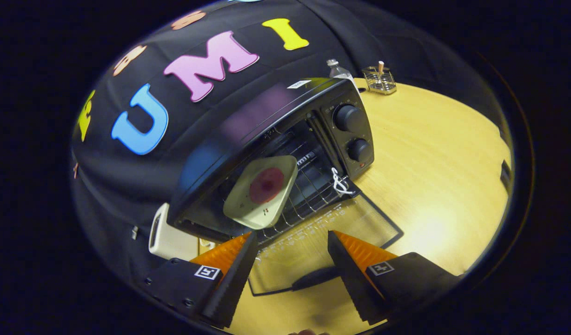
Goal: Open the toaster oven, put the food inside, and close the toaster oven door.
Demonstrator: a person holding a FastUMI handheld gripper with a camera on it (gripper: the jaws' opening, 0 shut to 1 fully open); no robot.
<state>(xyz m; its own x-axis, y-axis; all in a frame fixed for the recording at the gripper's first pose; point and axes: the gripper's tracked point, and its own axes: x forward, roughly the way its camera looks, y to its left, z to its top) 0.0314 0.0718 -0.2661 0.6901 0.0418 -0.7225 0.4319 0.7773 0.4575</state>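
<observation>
The toaster oven (pixel 276 139) is glossy black with black knobs; its open glass door (pixel 322 232) carries fine white print. Inside, a pale cream plate (pixel 262 190) holds a dark red round of food (pixel 266 185) — on a light yellow wood-grain worktop (pixel 429 177).

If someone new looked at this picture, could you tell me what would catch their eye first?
First, the black toaster oven on the wooden table, its glass door dropped open toward the tool. Then the pale square plate with a reddish round of food, resting on the wire rack inside. The tool's fingers stand open and empty just above the door.
</observation>
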